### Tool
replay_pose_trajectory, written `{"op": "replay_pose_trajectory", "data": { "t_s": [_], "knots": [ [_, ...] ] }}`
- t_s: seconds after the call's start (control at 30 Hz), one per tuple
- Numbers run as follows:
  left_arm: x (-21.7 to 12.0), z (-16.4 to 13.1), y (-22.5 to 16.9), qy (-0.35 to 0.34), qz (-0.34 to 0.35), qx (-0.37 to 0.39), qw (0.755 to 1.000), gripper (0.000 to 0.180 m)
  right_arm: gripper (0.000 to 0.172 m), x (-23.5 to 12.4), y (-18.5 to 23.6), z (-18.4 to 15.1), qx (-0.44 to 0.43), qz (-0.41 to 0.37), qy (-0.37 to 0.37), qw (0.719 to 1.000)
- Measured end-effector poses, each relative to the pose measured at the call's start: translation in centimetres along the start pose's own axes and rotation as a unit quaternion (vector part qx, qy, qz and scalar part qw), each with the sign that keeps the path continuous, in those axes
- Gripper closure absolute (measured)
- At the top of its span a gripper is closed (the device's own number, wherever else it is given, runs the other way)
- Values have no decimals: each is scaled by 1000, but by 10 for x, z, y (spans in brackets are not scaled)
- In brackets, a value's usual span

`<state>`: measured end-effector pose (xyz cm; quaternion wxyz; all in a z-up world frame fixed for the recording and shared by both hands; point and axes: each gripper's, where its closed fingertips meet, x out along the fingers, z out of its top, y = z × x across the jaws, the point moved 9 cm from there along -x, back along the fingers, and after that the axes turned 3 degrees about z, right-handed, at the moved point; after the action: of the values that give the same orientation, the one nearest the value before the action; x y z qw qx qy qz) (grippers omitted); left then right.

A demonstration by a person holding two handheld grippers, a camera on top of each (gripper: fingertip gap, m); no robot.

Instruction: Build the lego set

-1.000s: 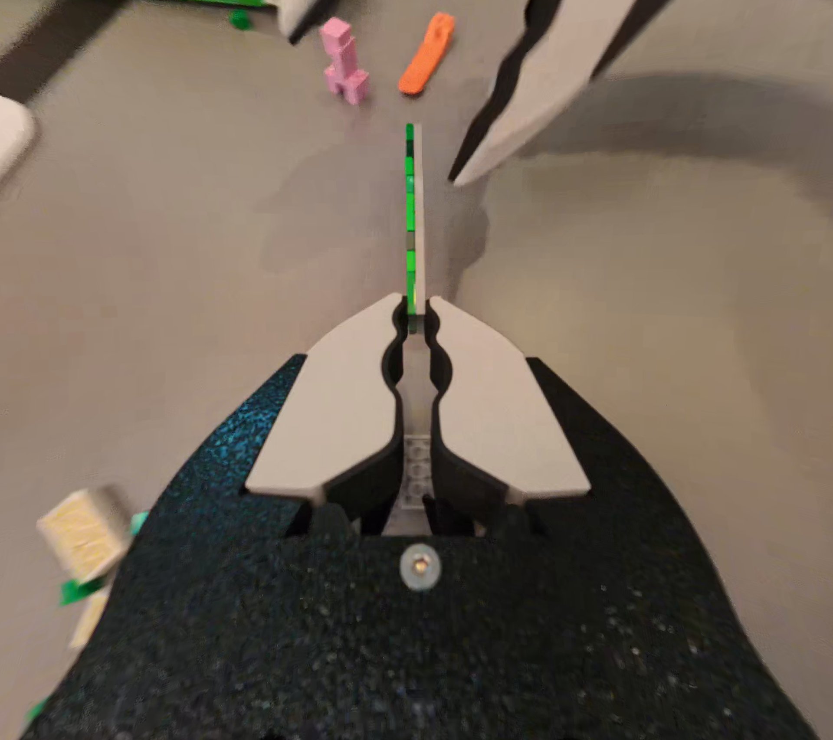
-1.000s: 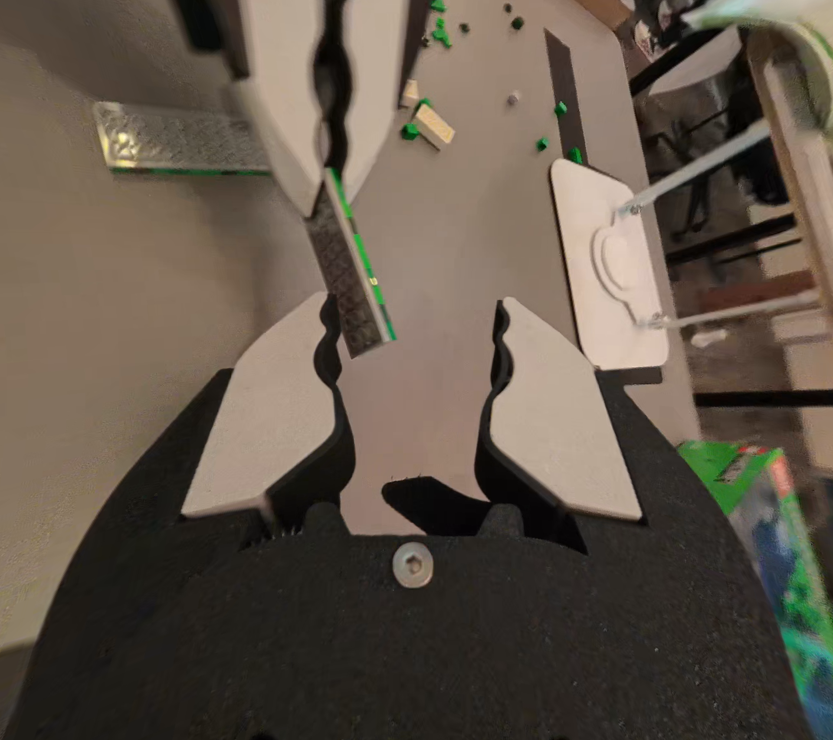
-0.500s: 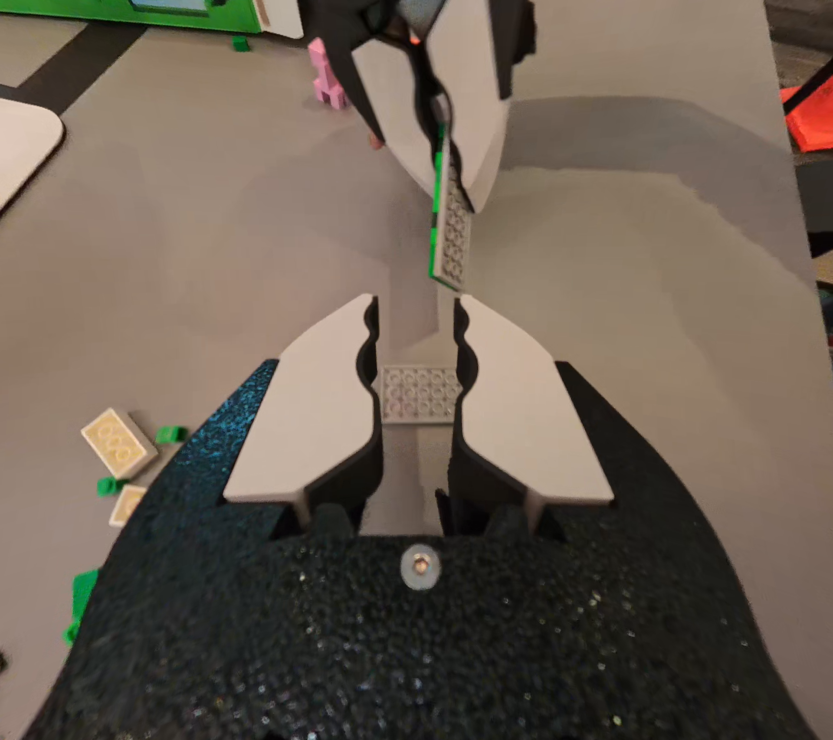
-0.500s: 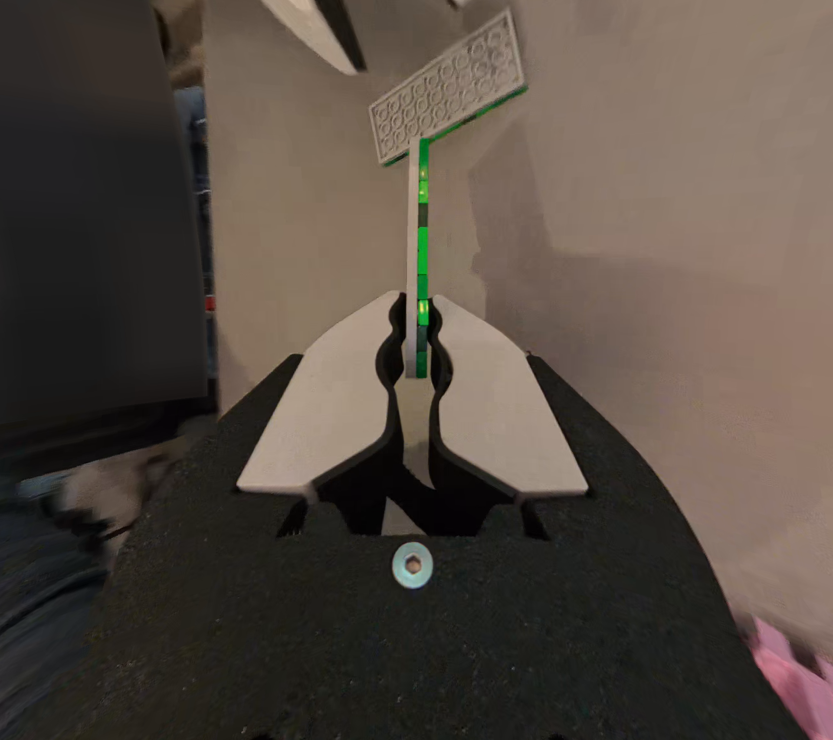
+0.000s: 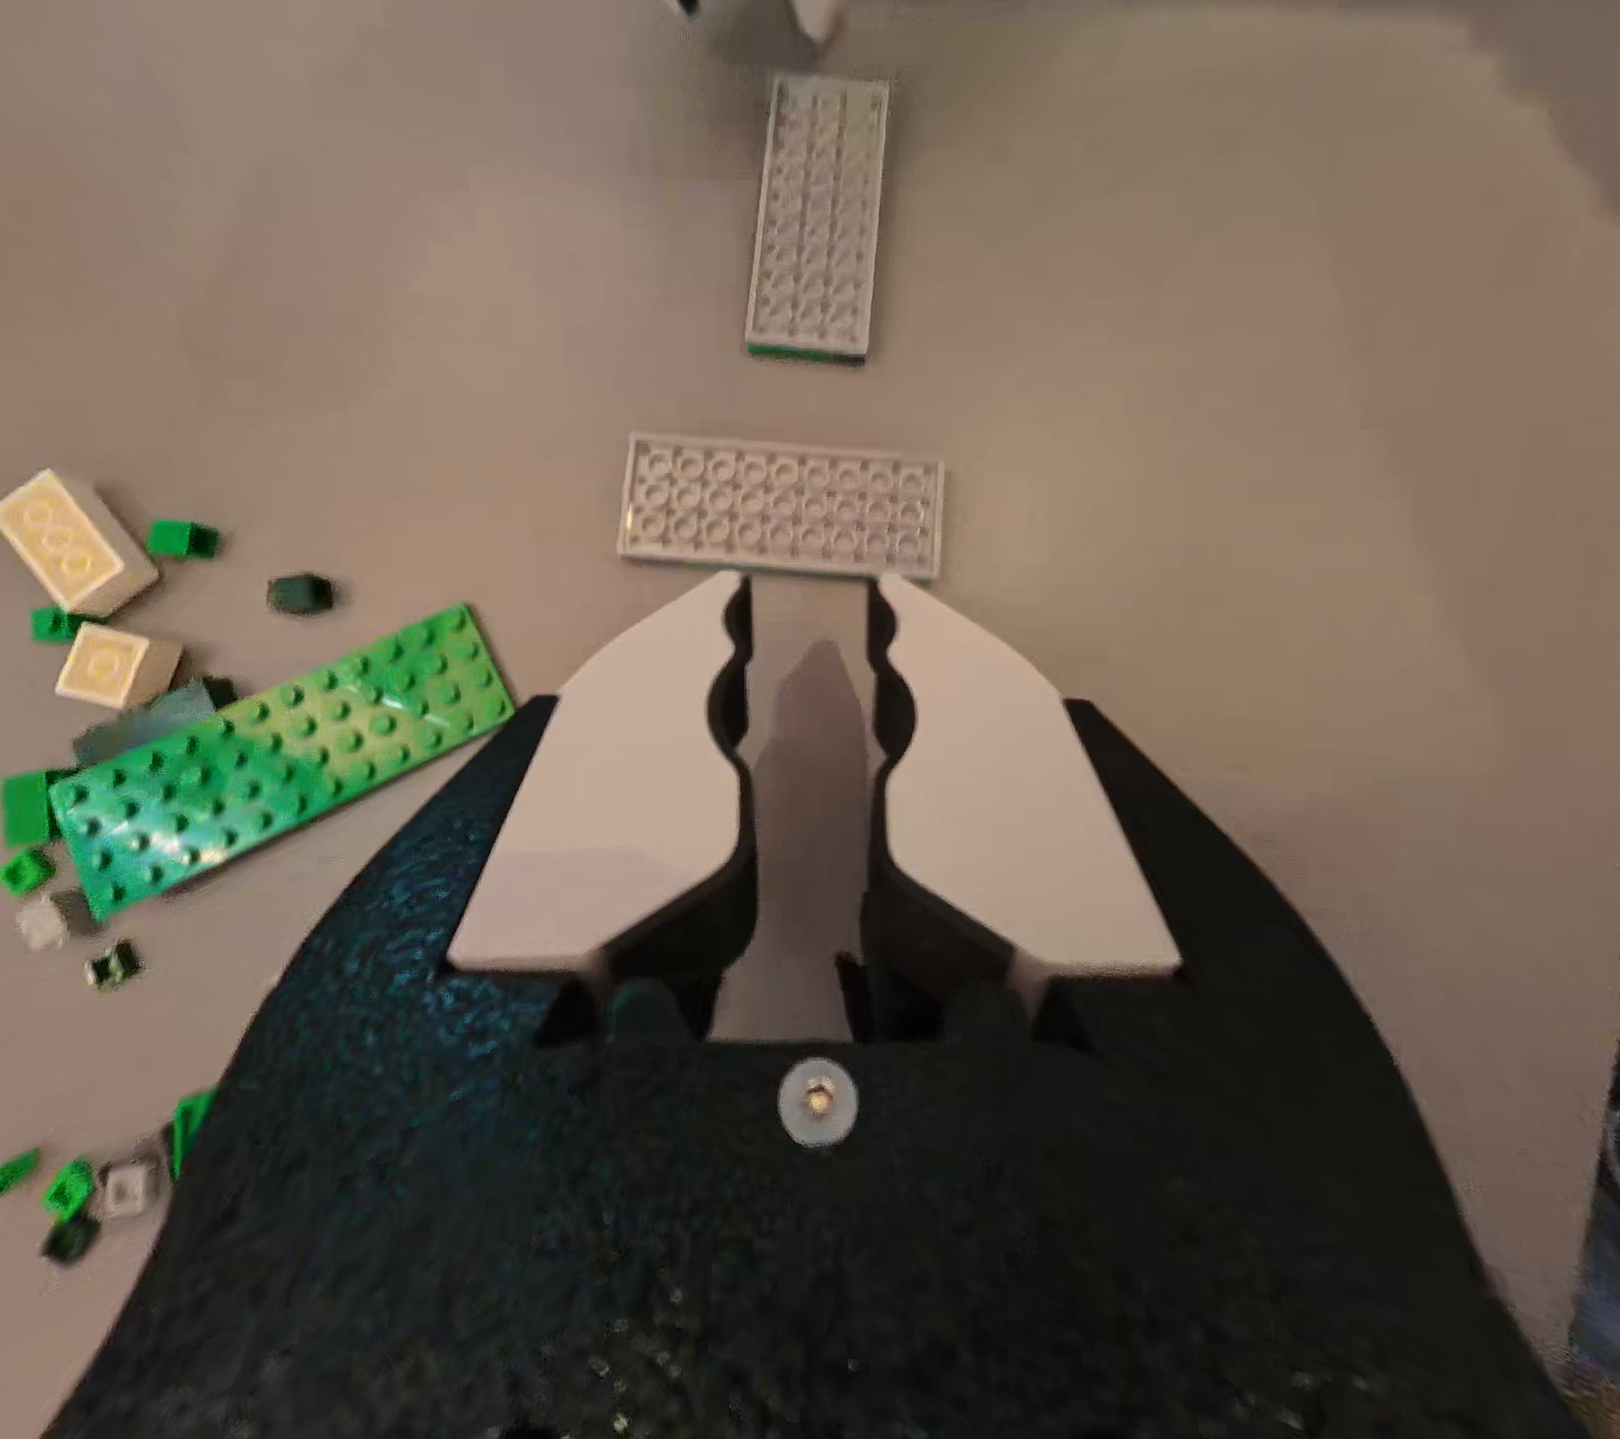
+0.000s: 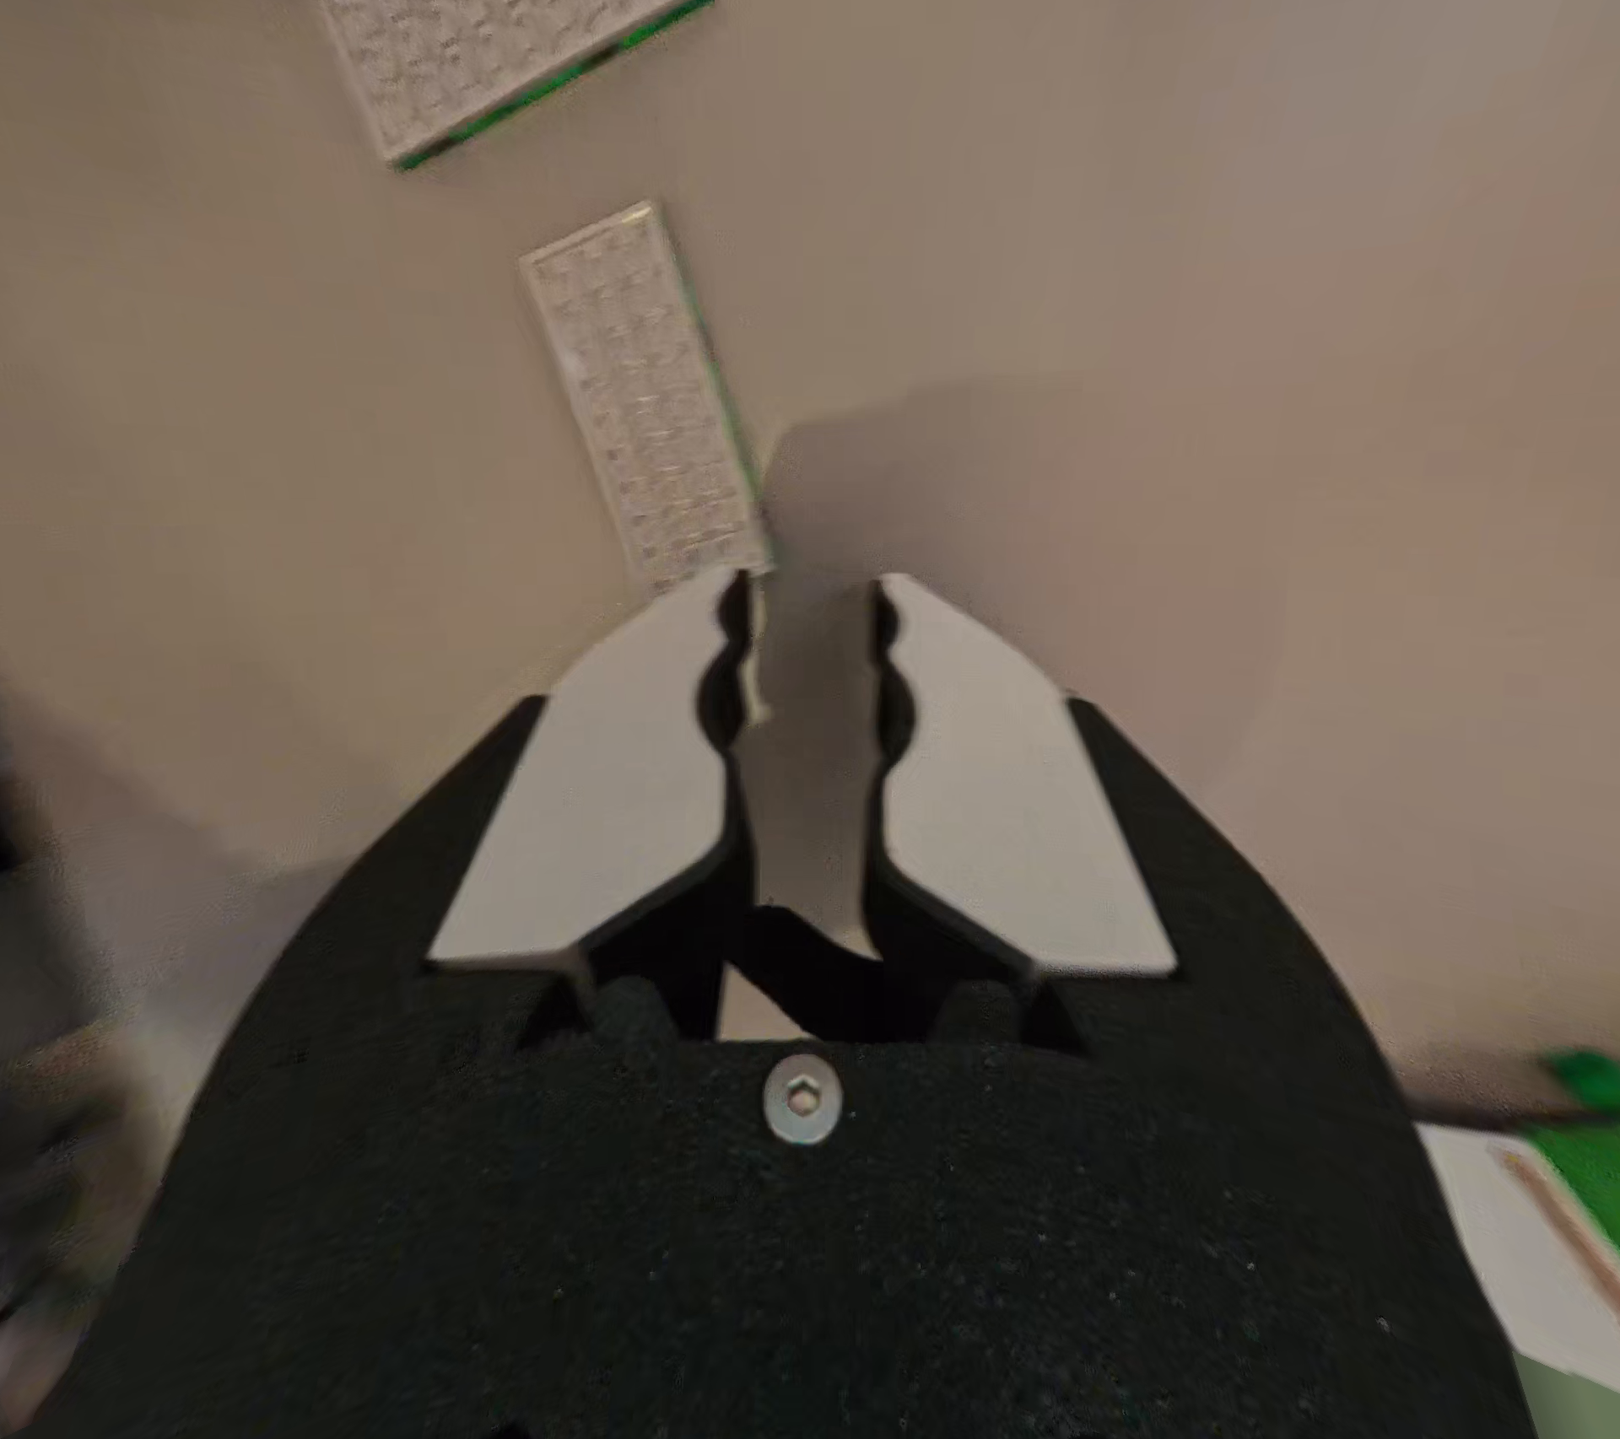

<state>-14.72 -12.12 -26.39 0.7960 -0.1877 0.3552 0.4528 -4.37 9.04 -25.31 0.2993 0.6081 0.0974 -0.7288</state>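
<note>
Left gripper (image 5: 808, 582): jaws spread, nothing between, tips just short of grey plate (image 5: 783, 504) lying flat on bench (image 5: 1227, 433). Second grey plate (image 5: 820, 210) beyond. Right gripper (image 6: 808, 580): jaws spread, bare, tips just beside that second plate. Loose green plate (image 5: 263, 757), small bricks at left.

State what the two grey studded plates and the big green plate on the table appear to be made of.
Grey plates and: probably moulded hard plastic with a satin finish; regular rows of round sockets, crisp edges, a green layer beneath. Green plate: likely glossy plastic, with bright glare streaks across its studs.
</note>
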Motion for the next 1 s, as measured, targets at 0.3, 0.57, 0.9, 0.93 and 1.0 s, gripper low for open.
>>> {"op": "replay_pose_trajectory", "data": {
  "t_s": [0.3,0.57,0.9,0.93,1.0],
  "knots": [
    [8,-11,-1,11,27,-15,999,180,172,24,14,-11,-100,-162,-74,979],
    [15,-10,-3,31,33,-17,999,180,172,32,47,-7,-85,-72,-82,990],
    [19,10,-7,-16,8,63,998,180,156,32,78,2,-241,-62,-152,957],
    [22,12,-6,-7,7,65,998,180,156,36,78,2,-242,-58,-136,959],
    [28,14,-4,11,2,66,998,180,161,40,78,4,-236,-44,-134,961]
  ]
}}
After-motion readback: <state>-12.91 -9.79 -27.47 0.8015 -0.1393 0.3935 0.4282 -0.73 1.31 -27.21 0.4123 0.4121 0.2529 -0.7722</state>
